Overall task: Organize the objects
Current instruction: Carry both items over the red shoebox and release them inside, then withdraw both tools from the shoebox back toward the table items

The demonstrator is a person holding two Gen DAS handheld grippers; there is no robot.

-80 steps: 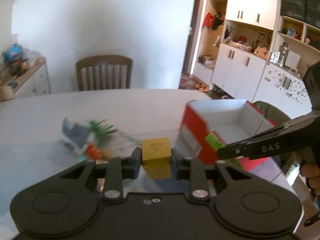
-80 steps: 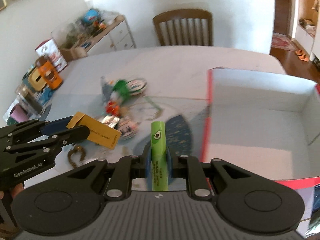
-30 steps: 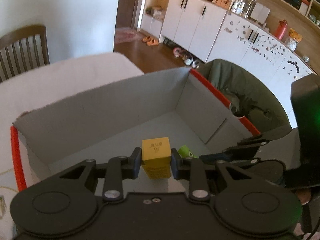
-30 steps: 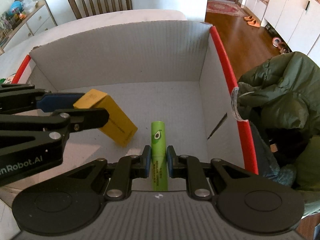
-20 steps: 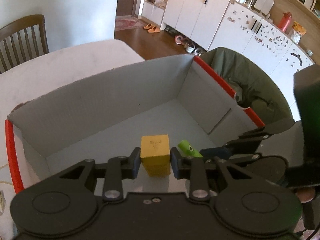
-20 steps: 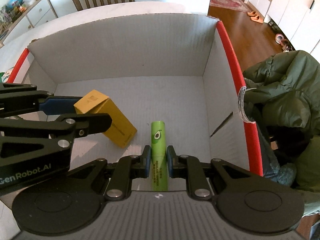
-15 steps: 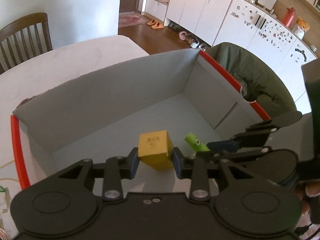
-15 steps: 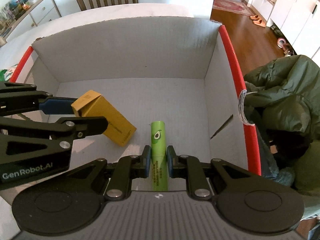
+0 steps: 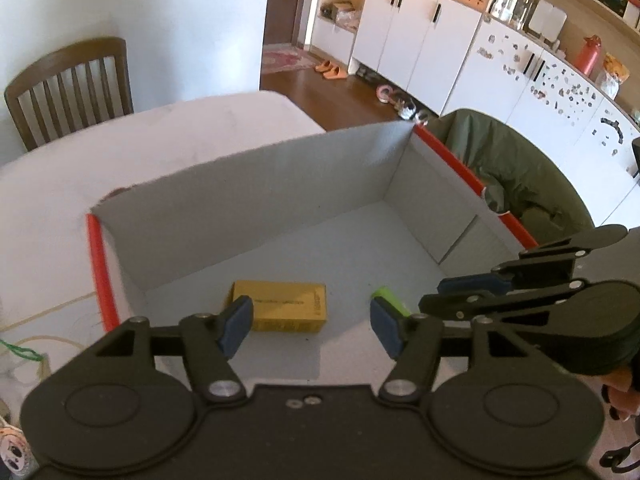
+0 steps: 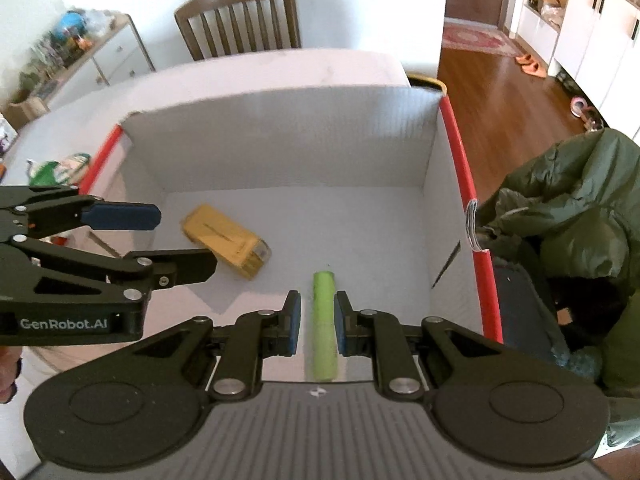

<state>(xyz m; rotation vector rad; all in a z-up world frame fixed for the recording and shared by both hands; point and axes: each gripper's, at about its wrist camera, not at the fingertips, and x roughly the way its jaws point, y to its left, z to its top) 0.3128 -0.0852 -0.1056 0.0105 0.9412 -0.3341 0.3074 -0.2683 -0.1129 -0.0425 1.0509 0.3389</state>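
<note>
Two hand-held grippers parted, yellow box (image 9: 280, 310) below left (image 9: 311, 330), green tube (image 10: 324, 328) between right (image 10: 316, 322)

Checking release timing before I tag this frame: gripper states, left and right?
Left gripper: open, holding nothing; yellow box lies in the cardboard box.
Right gripper: open, pads clear of the green tube.

A home dining room, wooden chair (image 9: 72, 88) at table (image 9: 192, 136), white cupboards (image 9: 420, 36), slippers (image 9: 330, 70) by doorway
</note>
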